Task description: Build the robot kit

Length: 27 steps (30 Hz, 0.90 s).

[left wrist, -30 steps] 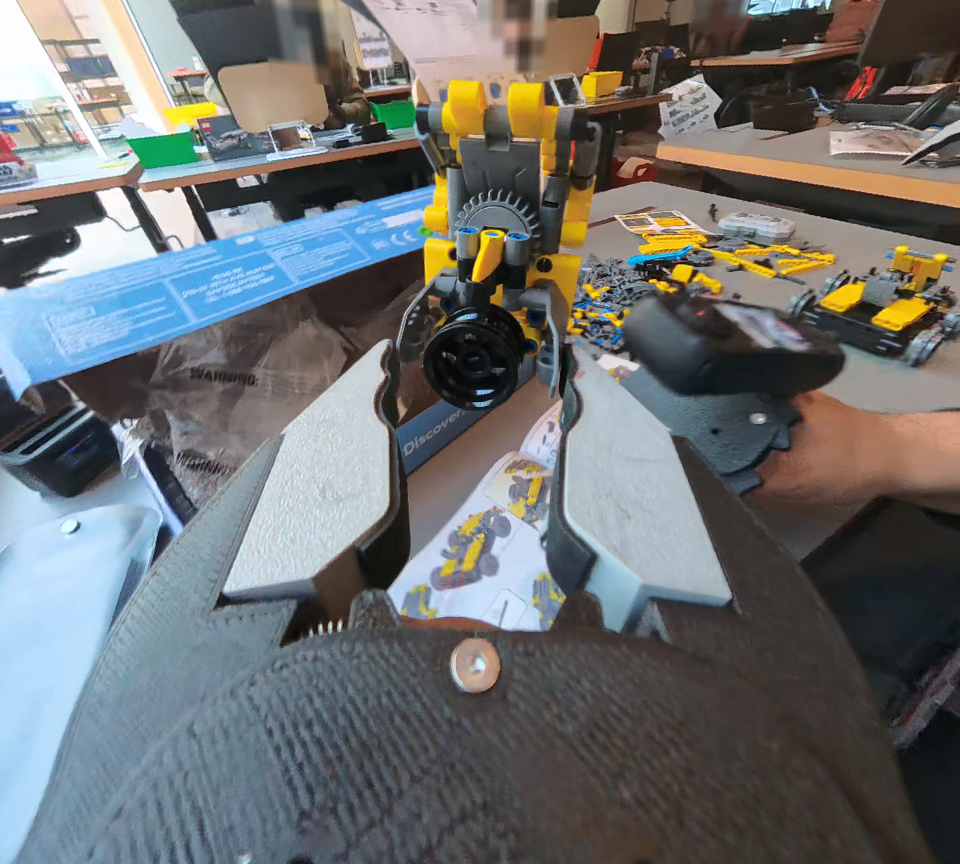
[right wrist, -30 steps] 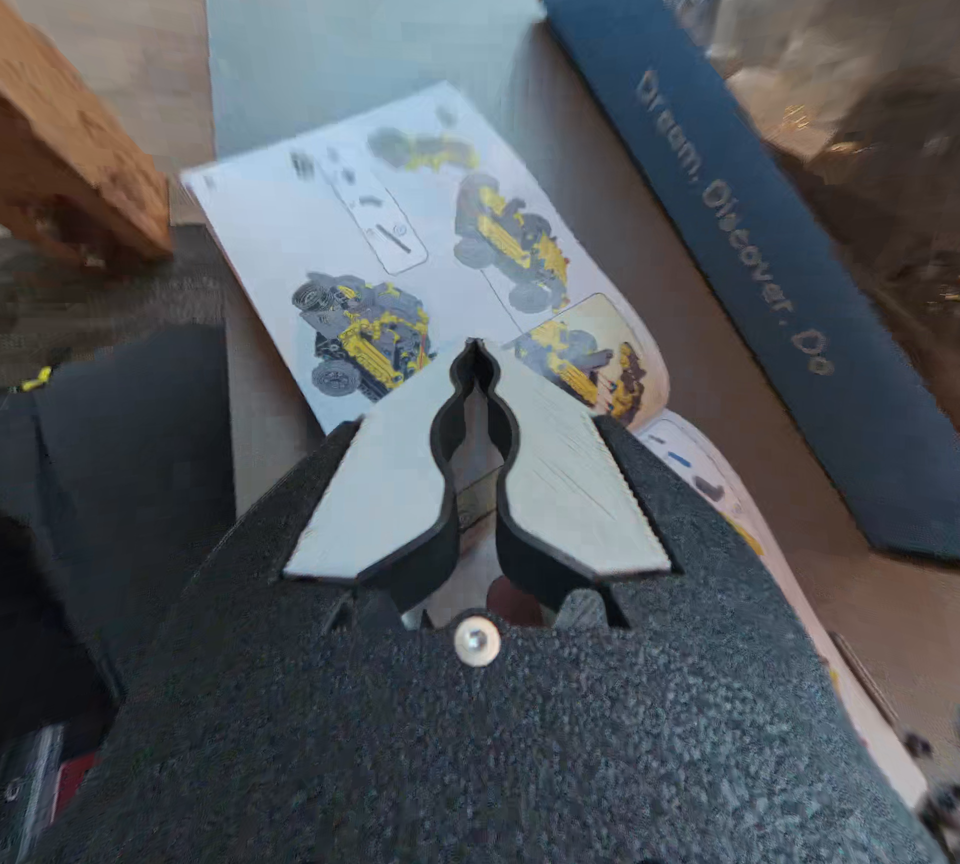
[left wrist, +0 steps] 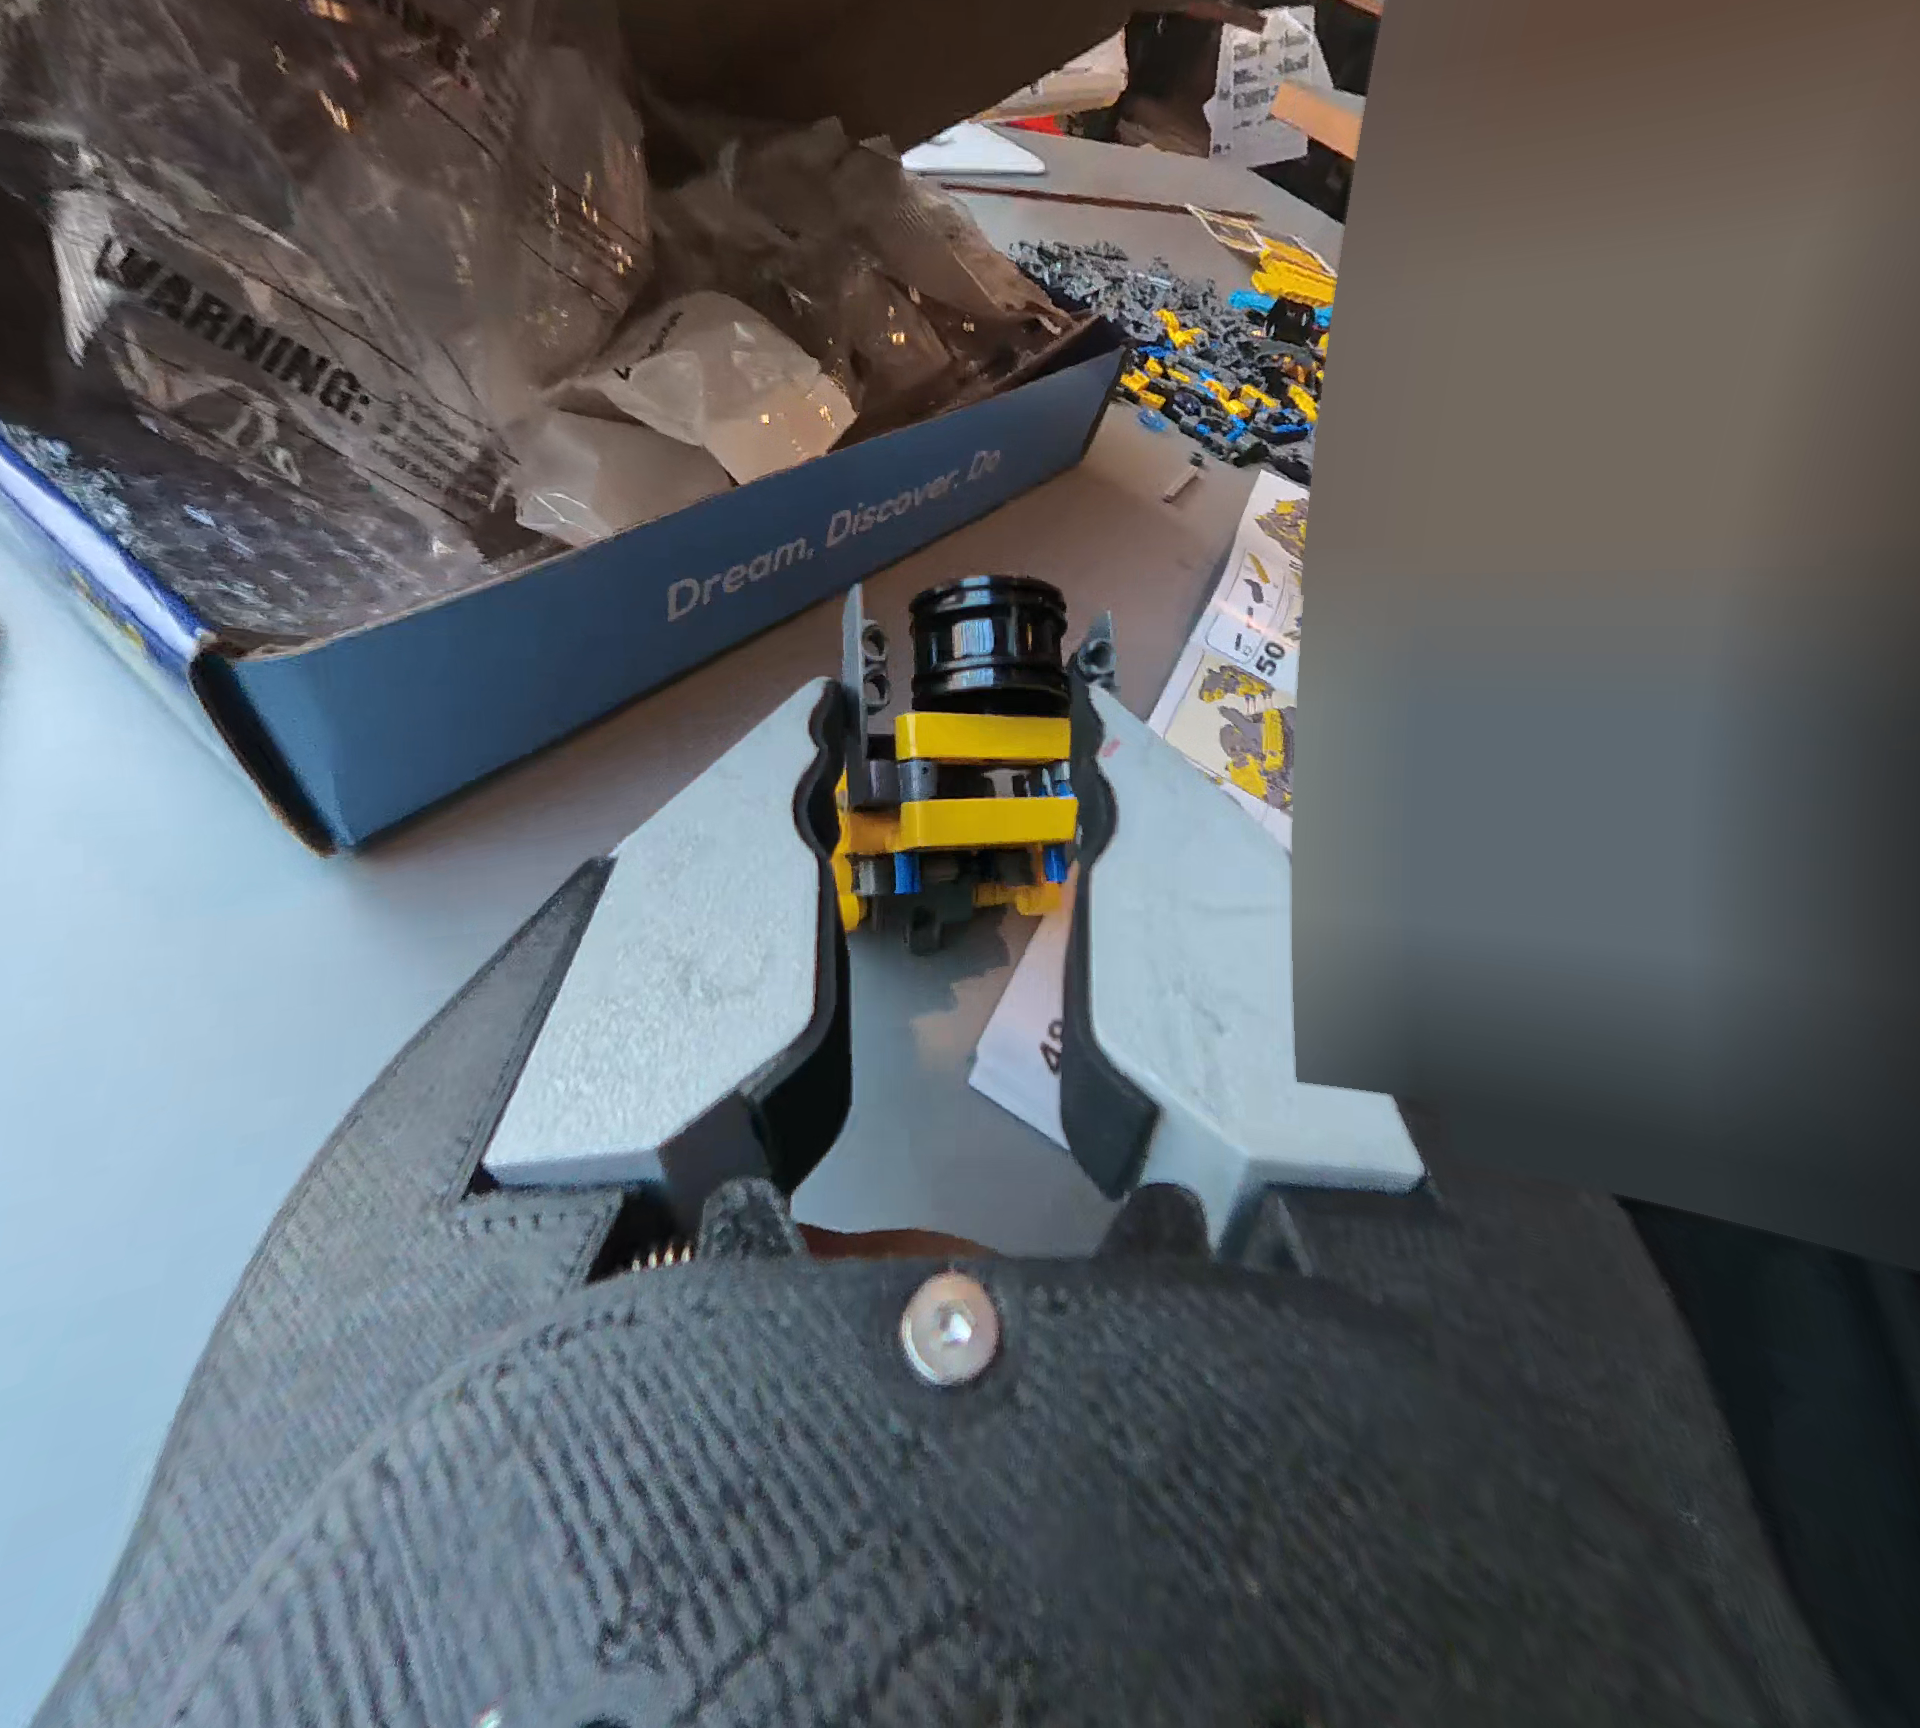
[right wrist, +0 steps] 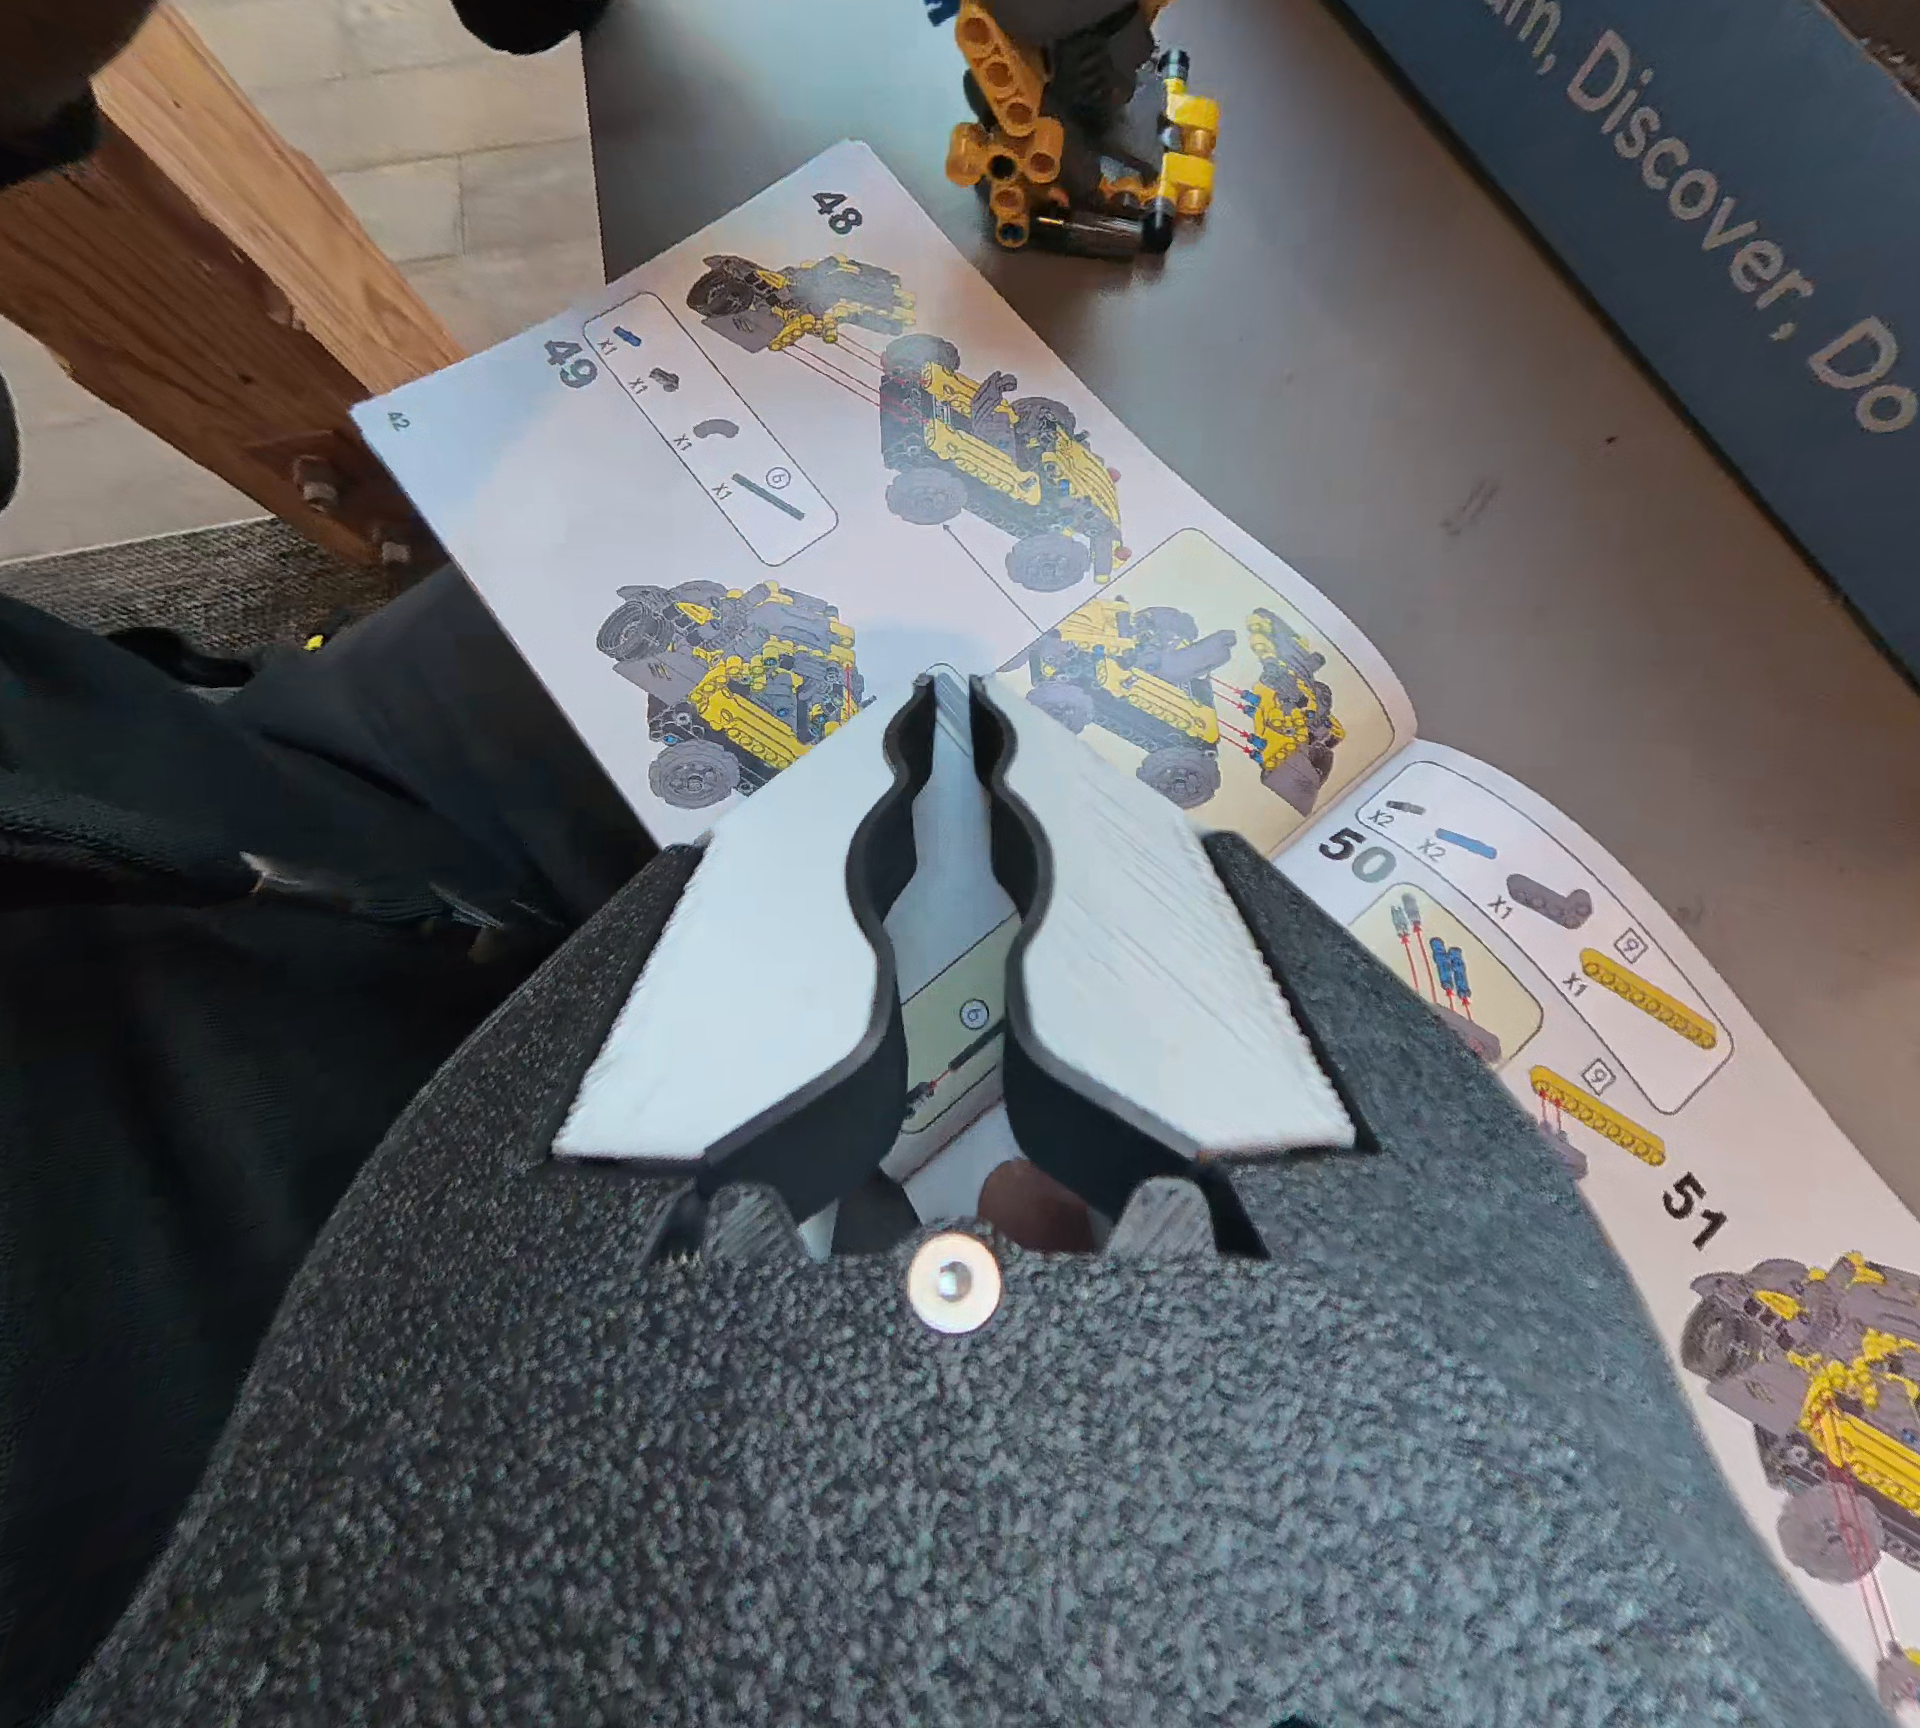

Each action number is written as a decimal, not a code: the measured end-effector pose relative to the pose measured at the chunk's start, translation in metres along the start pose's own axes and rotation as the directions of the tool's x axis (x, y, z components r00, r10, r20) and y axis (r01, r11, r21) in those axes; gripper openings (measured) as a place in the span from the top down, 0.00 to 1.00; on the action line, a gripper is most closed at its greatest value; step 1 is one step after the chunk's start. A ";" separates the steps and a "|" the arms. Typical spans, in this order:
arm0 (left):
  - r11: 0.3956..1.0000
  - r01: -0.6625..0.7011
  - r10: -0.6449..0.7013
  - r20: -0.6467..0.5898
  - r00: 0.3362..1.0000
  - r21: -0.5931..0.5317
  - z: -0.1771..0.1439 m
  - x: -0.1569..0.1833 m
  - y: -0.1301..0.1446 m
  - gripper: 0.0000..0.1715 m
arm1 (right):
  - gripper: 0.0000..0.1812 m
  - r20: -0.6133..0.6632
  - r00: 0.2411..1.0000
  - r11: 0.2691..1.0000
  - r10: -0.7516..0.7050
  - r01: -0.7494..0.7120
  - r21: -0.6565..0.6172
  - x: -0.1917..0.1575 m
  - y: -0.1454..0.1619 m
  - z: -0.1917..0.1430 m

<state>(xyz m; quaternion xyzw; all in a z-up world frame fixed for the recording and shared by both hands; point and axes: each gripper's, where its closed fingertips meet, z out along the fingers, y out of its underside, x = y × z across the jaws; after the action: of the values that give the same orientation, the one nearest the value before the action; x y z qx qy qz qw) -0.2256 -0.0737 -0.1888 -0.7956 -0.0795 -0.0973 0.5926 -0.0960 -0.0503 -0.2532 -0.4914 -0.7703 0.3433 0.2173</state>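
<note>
- A yellow-and-grey brick assembly (left wrist: 982,811) is clamped between the fingers of the left claw (left wrist: 961,712), which grip its two flanks.
- Its long axis is laid along the fingers. The end with the black wheel hub (left wrist: 987,650) is pointed forward, past the fingertips and away from the camera.
- In the right wrist view the assembly is seen standing steeply over the desk (left wrist: 156,1003). Its lower end is at the surface or just above it; contact cannot be told for certain.
- It is placed just beside the corner of an open instruction booklet (right wrist: 831,390) and near the long wall of a blue box (left wrist: 623,639).
- The hold is judged sound while the flat flanks are kept square to the pads. A twist could be expected to slip the protruding pins.
- The right claw (right wrist: 948,691) is held over the booklet, its fingers drawn almost together with nothing between them.
- Crumpled plastic bags (left wrist: 312,224) are heaped in the box.
- A pile of loose pieces (left wrist: 1216,369) is spread farther along the desk.
</note>
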 end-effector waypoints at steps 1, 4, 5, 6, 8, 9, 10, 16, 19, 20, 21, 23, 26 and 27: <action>1.000 0.015 -0.015 -0.003 1.000 -0.028 0.000 0.000 0.004 0.77 | 0.96 -0.002 1.000 1.000 0.001 -0.001 -0.005 0.001 0.000 -0.002; 0.996 0.011 -0.010 0.009 1.000 -0.083 -0.006 0.000 0.015 0.82 | 0.92 0.003 1.000 1.000 0.016 -0.016 0.006 0.001 0.000 -0.009; 0.996 0.005 -0.004 0.016 1.000 -0.091 -0.009 0.001 0.017 0.80 | 0.91 0.001 1.000 1.000 0.019 -0.019 0.007 0.001 0.001 -0.011; 0.995 0.001 0.002 0.030 1.000 -0.101 -0.012 0.001 0.019 0.77 | 0.91 -0.002 1.000 1.000 0.015 -0.015 0.009 0.002 0.002 -0.012; 0.992 -0.001 0.009 0.062 0.998 -0.126 -0.018 0.000 0.023 0.66 | 0.90 -0.023 1.000 1.000 -0.002 0.003 0.015 0.006 0.001 -0.016; 0.990 0.001 0.009 0.070 0.997 -0.138 -0.020 0.001 0.023 0.61 | 0.90 -0.032 0.999 1.000 -0.004 0.005 0.025 0.009 -0.001 -0.018; 0.989 0.008 0.003 0.078 0.997 -0.145 -0.022 0.003 0.023 0.56 | 0.89 -0.032 0.999 0.999 0.000 0.001 0.041 0.011 -0.005 -0.020; 0.985 -0.027 0.049 0.125 0.991 -0.172 -0.006 0.015 0.003 0.51 | 0.88 -0.011 1.000 0.993 0.025 -0.023 0.115 0.011 -0.016 -0.024; 0.945 -0.065 0.112 0.130 0.985 -0.321 0.014 0.009 0.021 0.51 | 0.88 0.007 1.000 0.990 0.024 -0.025 0.137 0.004 -0.016 -0.027; 0.930 -0.065 0.117 0.124 0.985 -0.362 0.019 0.008 0.028 0.56 | 0.88 0.004 1.000 0.989 0.021 -0.022 0.145 0.002 -0.016 -0.029; 0.918 -0.070 0.130 0.128 0.983 -0.389 0.021 0.005 0.033 0.61 | 0.88 0.000 1.000 0.988 0.021 -0.021 0.154 0.002 -0.016 -0.032; 0.918 -0.099 0.174 0.165 0.971 -0.385 0.023 -0.002 0.032 0.61 | 0.89 -0.009 1.000 0.985 0.027 -0.025 0.173 0.003 -0.015 -0.038; 0.921 -0.188 0.265 0.194 0.945 -0.340 0.021 -0.005 0.026 0.61 | 0.89 -0.001 0.999 0.982 0.053 -0.052 0.179 0.005 -0.010 -0.042; 0.924 -0.216 0.286 0.197 0.938 -0.316 0.020 -0.003 0.023 0.61 | 0.89 0.013 0.998 0.982 0.064 -0.066 0.178 0.005 -0.008 -0.043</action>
<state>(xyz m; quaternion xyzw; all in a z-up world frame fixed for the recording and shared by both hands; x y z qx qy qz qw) -0.2216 -0.0613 -0.2167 -0.8831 -0.0320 0.0661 0.4633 -0.0744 -0.0350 -0.2185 -0.4935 -0.7209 0.4197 0.2463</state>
